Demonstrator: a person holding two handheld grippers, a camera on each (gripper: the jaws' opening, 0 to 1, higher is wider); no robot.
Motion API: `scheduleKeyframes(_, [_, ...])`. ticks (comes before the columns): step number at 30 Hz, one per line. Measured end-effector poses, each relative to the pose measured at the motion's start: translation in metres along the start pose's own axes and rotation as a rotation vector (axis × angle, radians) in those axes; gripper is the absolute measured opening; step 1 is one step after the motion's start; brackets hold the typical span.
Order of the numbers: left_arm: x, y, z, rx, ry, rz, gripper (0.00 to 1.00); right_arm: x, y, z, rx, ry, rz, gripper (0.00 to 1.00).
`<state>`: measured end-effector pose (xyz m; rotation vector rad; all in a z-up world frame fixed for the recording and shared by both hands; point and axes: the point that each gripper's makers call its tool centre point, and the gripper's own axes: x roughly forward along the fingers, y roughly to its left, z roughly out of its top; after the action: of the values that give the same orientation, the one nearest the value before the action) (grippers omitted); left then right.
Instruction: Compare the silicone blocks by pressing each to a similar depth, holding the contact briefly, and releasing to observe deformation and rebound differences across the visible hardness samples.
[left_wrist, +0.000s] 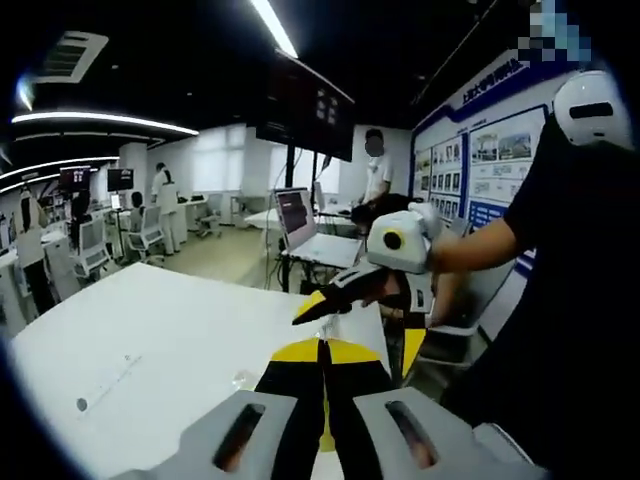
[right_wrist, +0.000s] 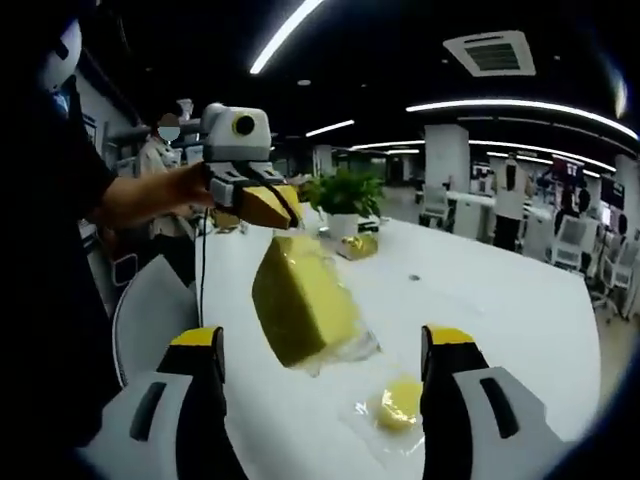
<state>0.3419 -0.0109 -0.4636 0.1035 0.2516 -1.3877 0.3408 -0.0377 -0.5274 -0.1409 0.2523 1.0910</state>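
Note:
A yellow-green silicone block (right_wrist: 300, 300) in clear wrap hangs tilted above the white table (right_wrist: 500, 300). My left gripper (right_wrist: 272, 208), coming in from the upper left, is shut on the top of the wrap. In its own view the left gripper (left_wrist: 322, 348) has its yellow-tipped jaws pressed together. My right gripper (right_wrist: 322, 340) stands wide open, its jaws on either side of the hanging block and apart from it. A smaller pale yellow block (right_wrist: 400, 405) in clear wrap lies on the table below. The right gripper (left_wrist: 360, 335) also shows open in the left gripper view, held by a hand.
A potted plant (right_wrist: 345, 195) and a small yellow item (right_wrist: 358, 245) stand further along the table. A grey chair (right_wrist: 150, 300) sits at the table's left edge. A laptop (left_wrist: 300, 215) rests on a far desk, and people stand in the background.

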Motion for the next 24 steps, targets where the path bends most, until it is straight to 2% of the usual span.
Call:
scheduleKeyframes(6, [0.006, -0.003, 0.002, 0.013, 0.011, -0.025, 0.0, 0.017, 0.004, 0.0, 0.023, -0.016, 0.084, 0.59])
scheduleKeyframes(8, [0.006, -0.008, 0.003, 0.015, 0.009, -0.071, 0.0, 0.02, 0.009, 0.002, 0.086, -0.036, 0.134, 0.54])
scheduleKeyframes(9, [0.006, -0.008, 0.004, 0.023, 0.006, -0.07, 0.0, 0.021, 0.014, 0.003, 0.16, -0.033, 0.186, 0.53])
scheduleKeyframes(10, [0.007, -0.01, 0.005, 0.02, 0.007, -0.082, 0.0, 0.023, 0.016, 0.005, 0.195, -0.041, 0.205, 0.51])
scheduleKeyframes(11, [0.007, -0.012, 0.007, 0.028, 0.003, -0.089, 0.0, 0.024, 0.017, 0.007, 0.195, -0.053, 0.218, 0.5])
scheduleKeyframes(15, [0.009, -0.018, 0.01, 0.054, 0.0, -0.105, 0.0, 0.03, 0.02, 0.004, 0.156, -0.045, 0.221, 0.4])
scheduleKeyframes(17, [0.01, -0.018, 0.008, 0.049, 0.01, -0.103, 0.0, 0.031, 0.022, 0.004, 0.196, -0.05, 0.234, 0.39])
scheduleKeyframes(24, [0.008, -0.017, -0.001, 0.048, 0.034, -0.093, 0.0, 0.034, 0.027, -0.002, 0.181, -0.043, 0.232, 0.35])
